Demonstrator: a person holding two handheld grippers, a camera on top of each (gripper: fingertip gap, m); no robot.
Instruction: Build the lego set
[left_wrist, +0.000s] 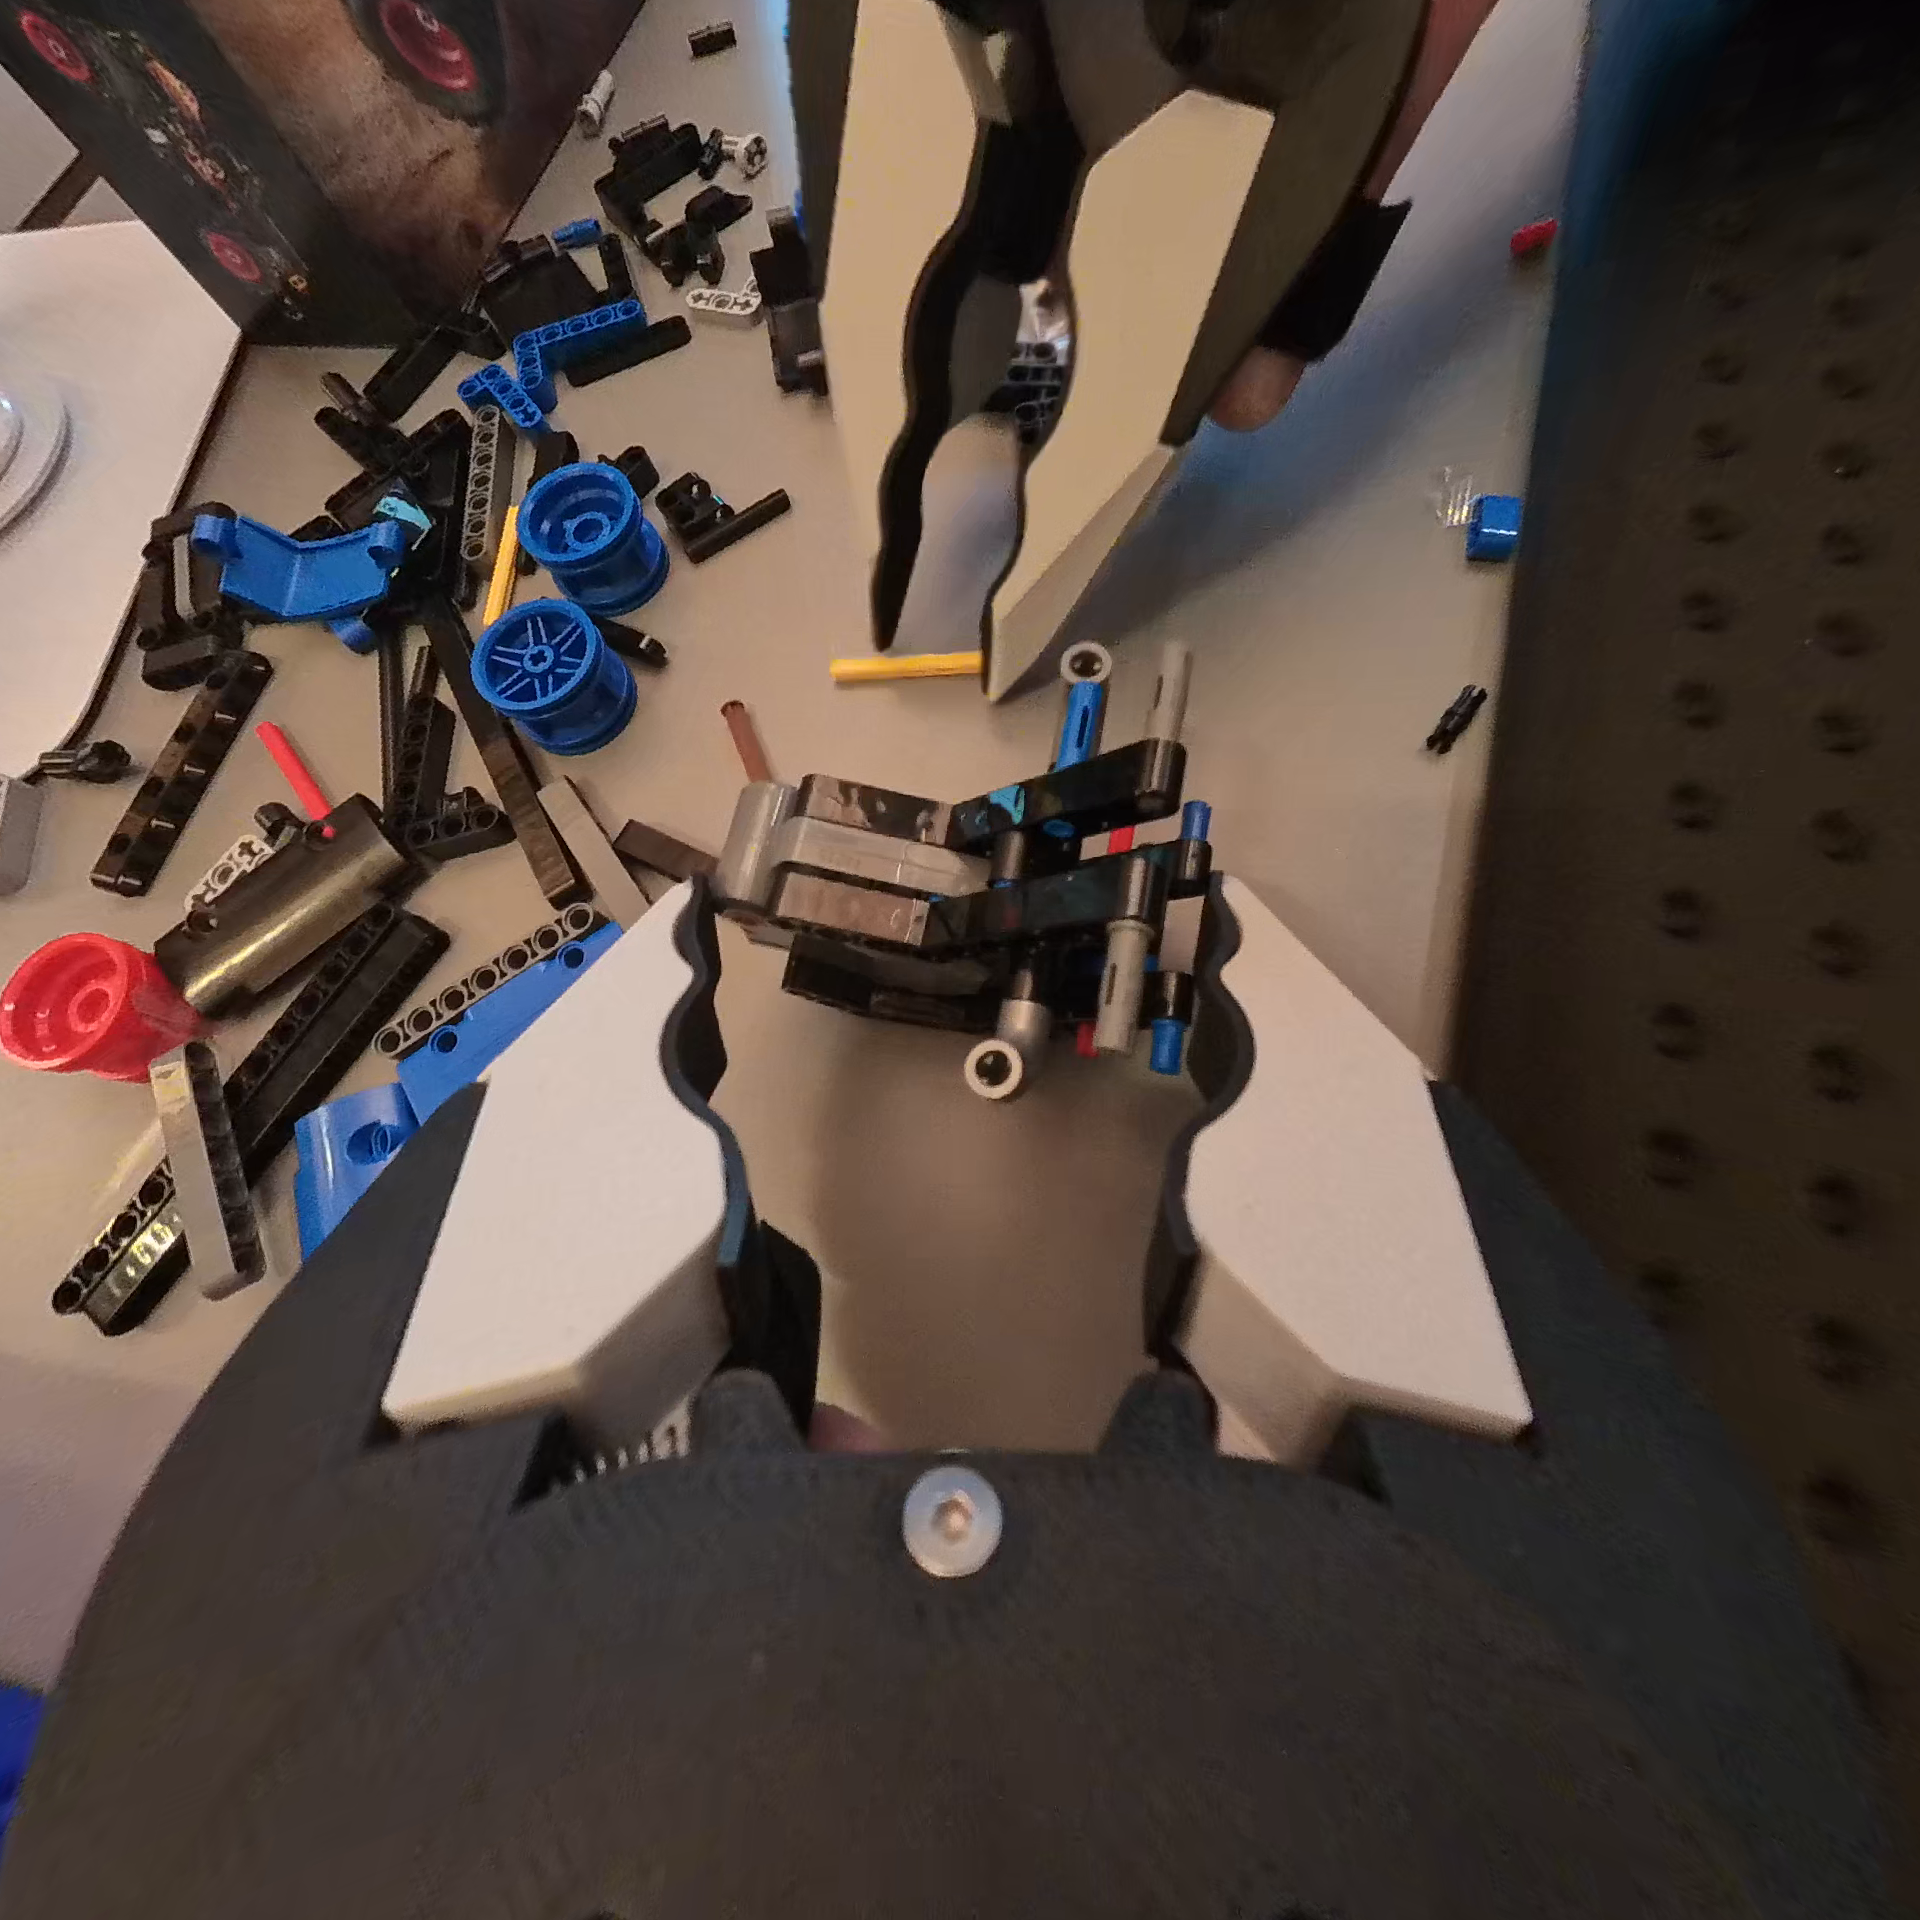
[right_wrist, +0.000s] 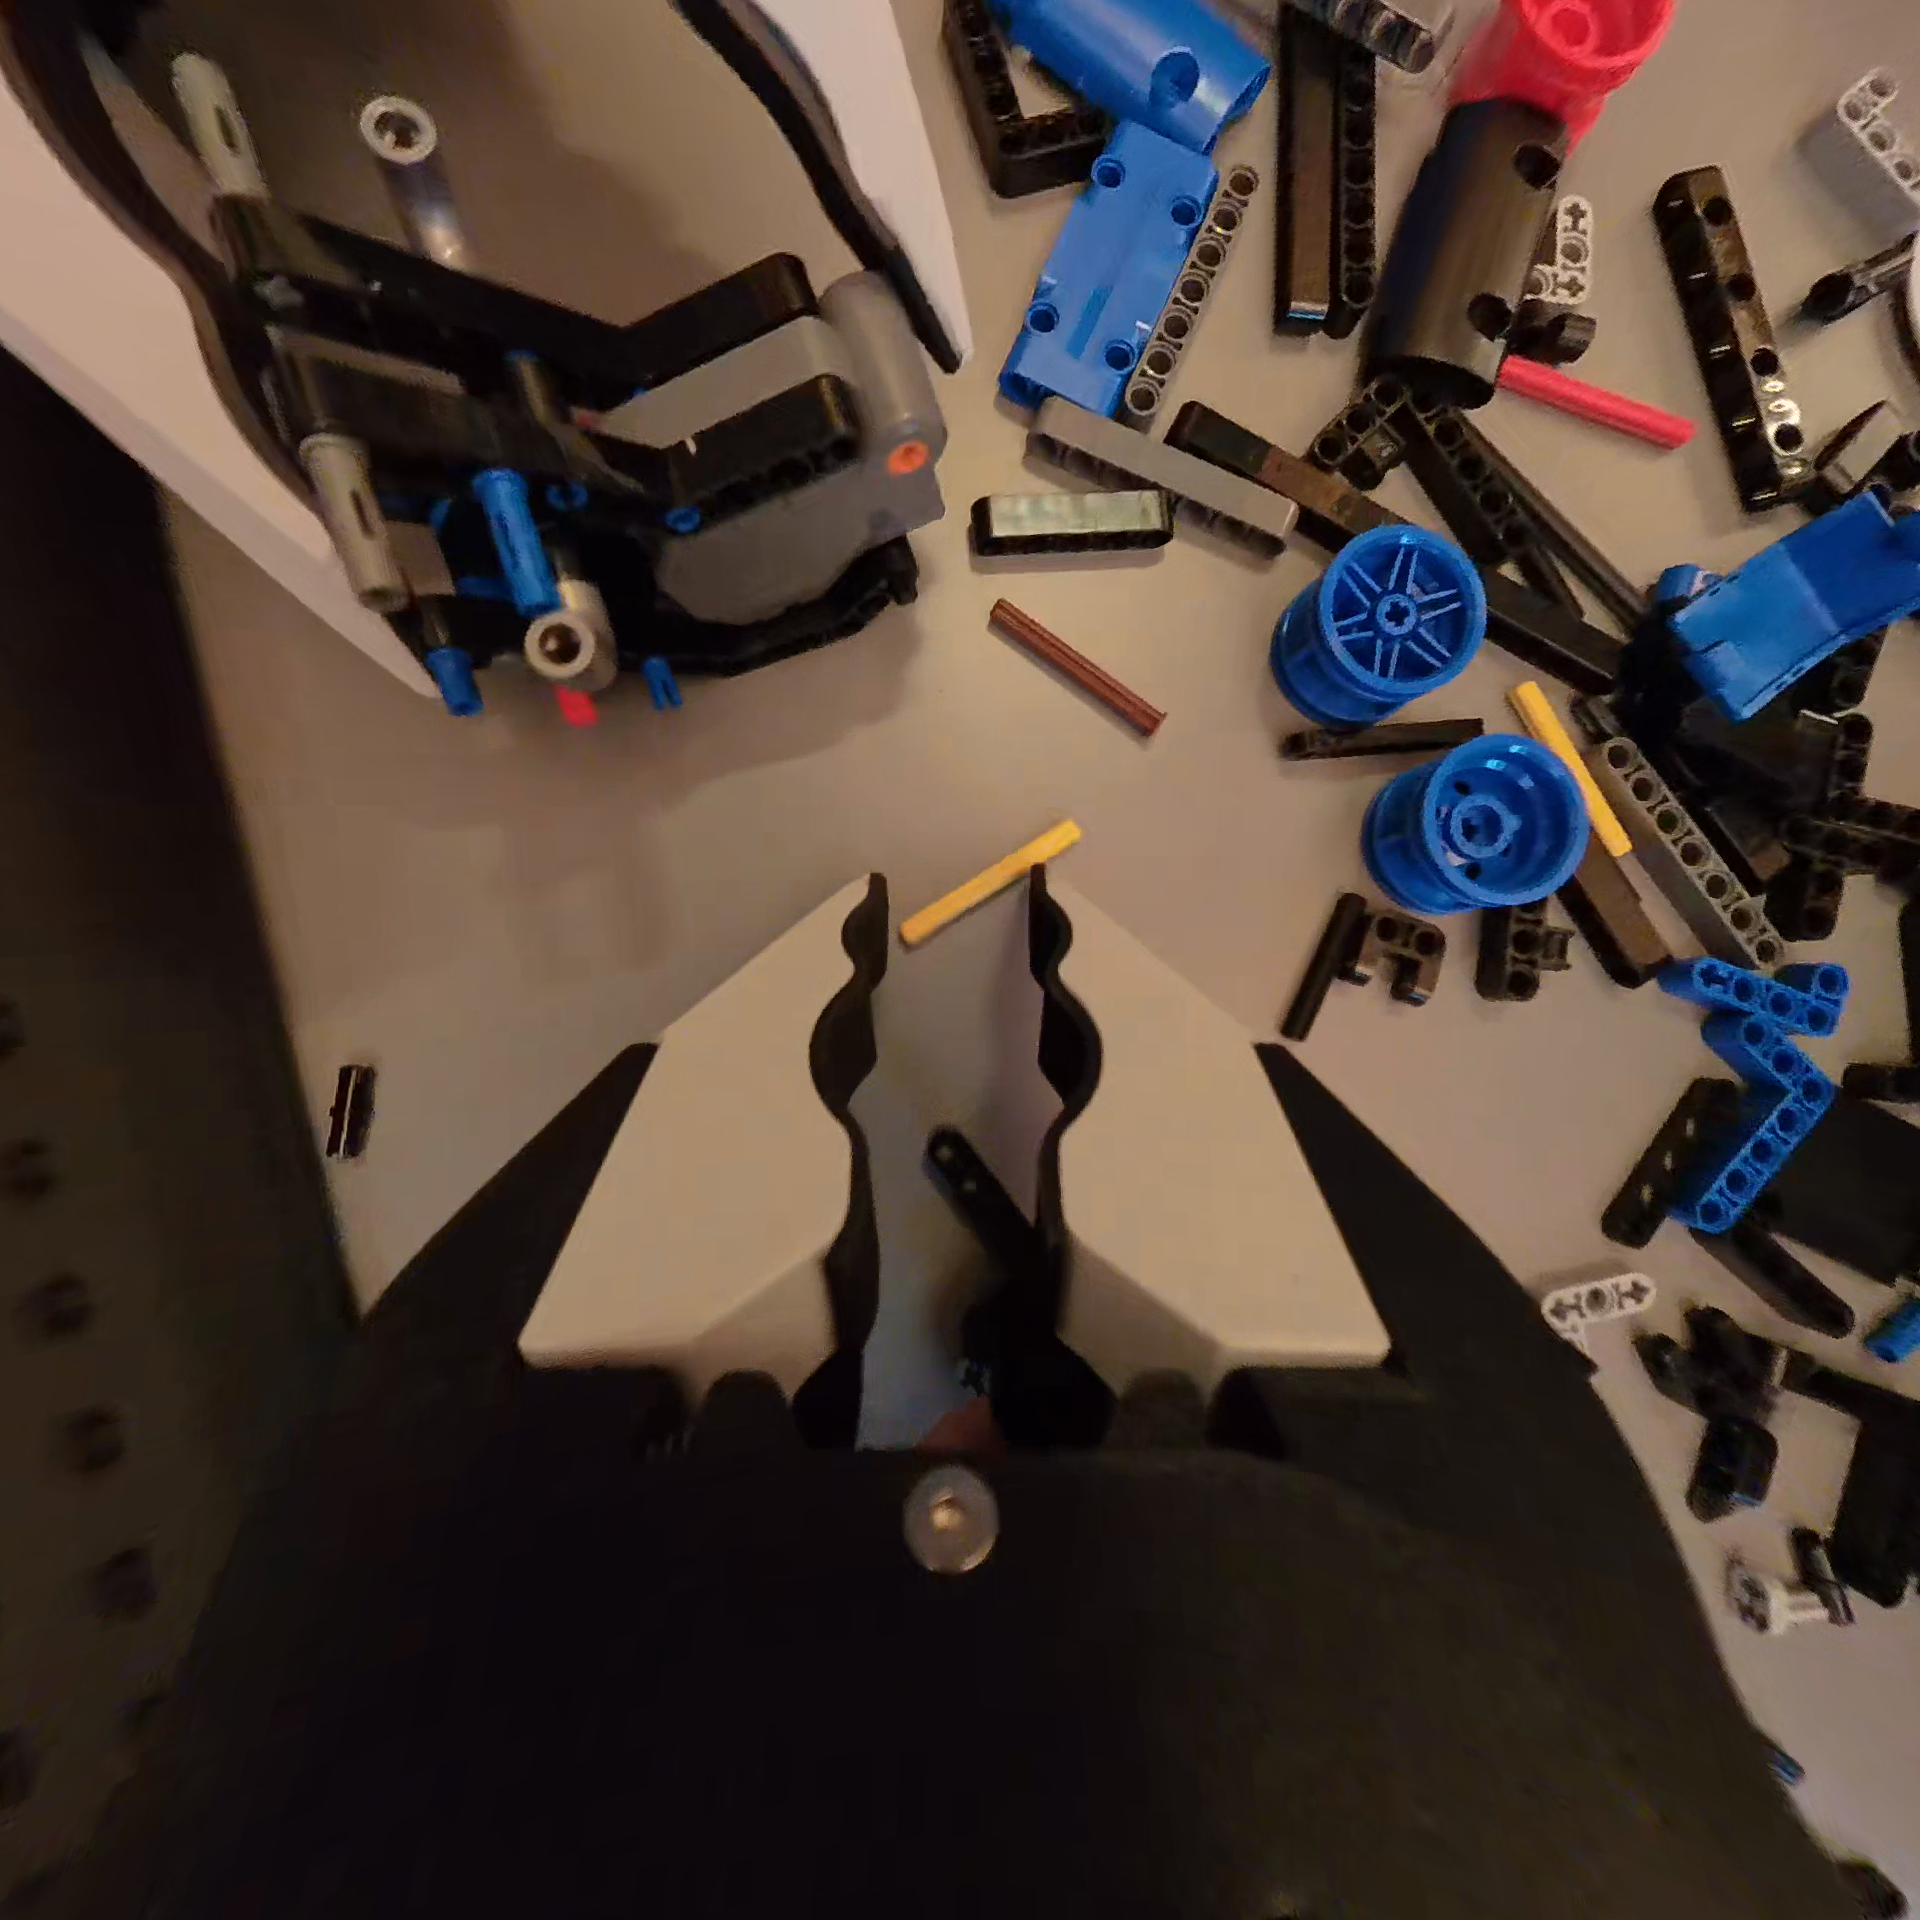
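My left gripper is shut on a part-built assembly of black beams, a grey block, grey axles and blue pins, with one fingertip on each side of it. The right wrist view shows this gripper and the assembly at the top left. My right gripper is open by a narrow gap, tips down at the table. A yellow axle lies on the table with its near end between the tips. In the left wrist view the right gripper stands just behind the assembly, beside the yellow axle. A black piece shows through the gap, seemingly on the table.
Loose parts cover the grey table: two blue wheels, a red wheel, a brown axle, and black and blue beams. The set's box stands at the back. A dark perforated panel borders the table.
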